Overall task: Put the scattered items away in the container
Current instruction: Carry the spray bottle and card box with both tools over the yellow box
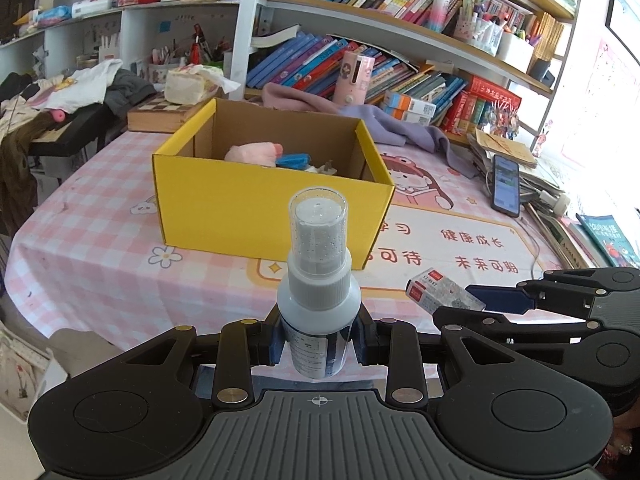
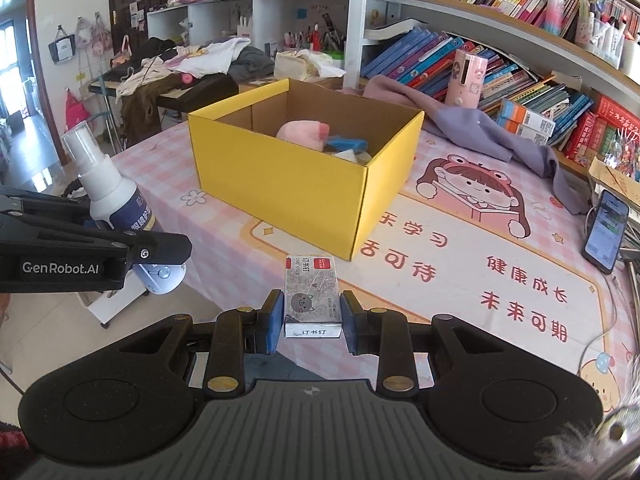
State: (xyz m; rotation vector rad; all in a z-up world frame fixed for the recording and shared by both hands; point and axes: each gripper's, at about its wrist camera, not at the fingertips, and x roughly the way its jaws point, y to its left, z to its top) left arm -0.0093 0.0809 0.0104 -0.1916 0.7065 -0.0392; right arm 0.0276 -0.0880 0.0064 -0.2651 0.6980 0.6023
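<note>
While gripped, spray bottle (image 1: pixel 318 296) upright between left tongs (image 1: pixel 319 344), yellow box (image 1: pixel 264 196) beyond

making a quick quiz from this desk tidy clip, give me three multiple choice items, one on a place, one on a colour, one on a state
1. Where is the pink plush toy?
A. inside the box
B. on the phone
C. on a bookshelf

2. What colour is the outside of the cardboard box?
A. green
B. yellow
C. black

3. What do the right tongs hold?
A. nothing
B. a phone
C. a small staples box

Answers:
1 A, it lies within the box walls beside a blue item.
2 B, its outer walls are bright yellow.
3 C, the blue pads press both its sides, while the left tongs hold the spray bottle.
</note>
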